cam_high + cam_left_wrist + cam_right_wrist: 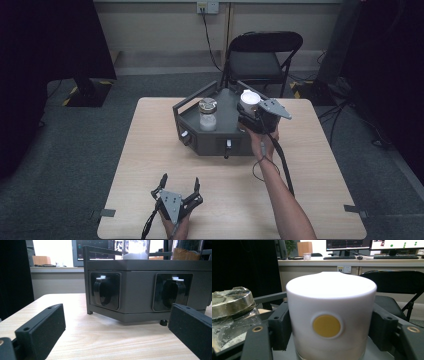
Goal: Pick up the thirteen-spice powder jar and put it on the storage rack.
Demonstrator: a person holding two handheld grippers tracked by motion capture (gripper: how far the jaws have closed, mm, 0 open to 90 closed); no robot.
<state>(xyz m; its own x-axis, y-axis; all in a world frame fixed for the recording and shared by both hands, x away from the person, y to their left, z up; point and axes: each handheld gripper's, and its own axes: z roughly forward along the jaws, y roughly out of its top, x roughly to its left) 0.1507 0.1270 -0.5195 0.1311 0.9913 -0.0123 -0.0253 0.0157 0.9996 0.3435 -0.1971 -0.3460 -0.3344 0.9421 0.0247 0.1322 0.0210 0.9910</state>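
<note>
On the dark grey angular rack (220, 131), the right tool (248, 114) is clamped on a white-lidded jar with a yellow dot (330, 315). If tilted carelessly, the neighbouring metal-lidded glass jar (208, 114) could be knocked. The left tool (179, 192) rests, jaws apart, on the pale wooden surface (150, 165).

A pale wooden worktop (150, 165) stood on grey carpet. Directly on it, toward the far side, sat a dark grey angular rack (210, 137) (raised on short feet, with knobs on its front faces). The left tongs (180, 186) rested near the front edge.
</note>
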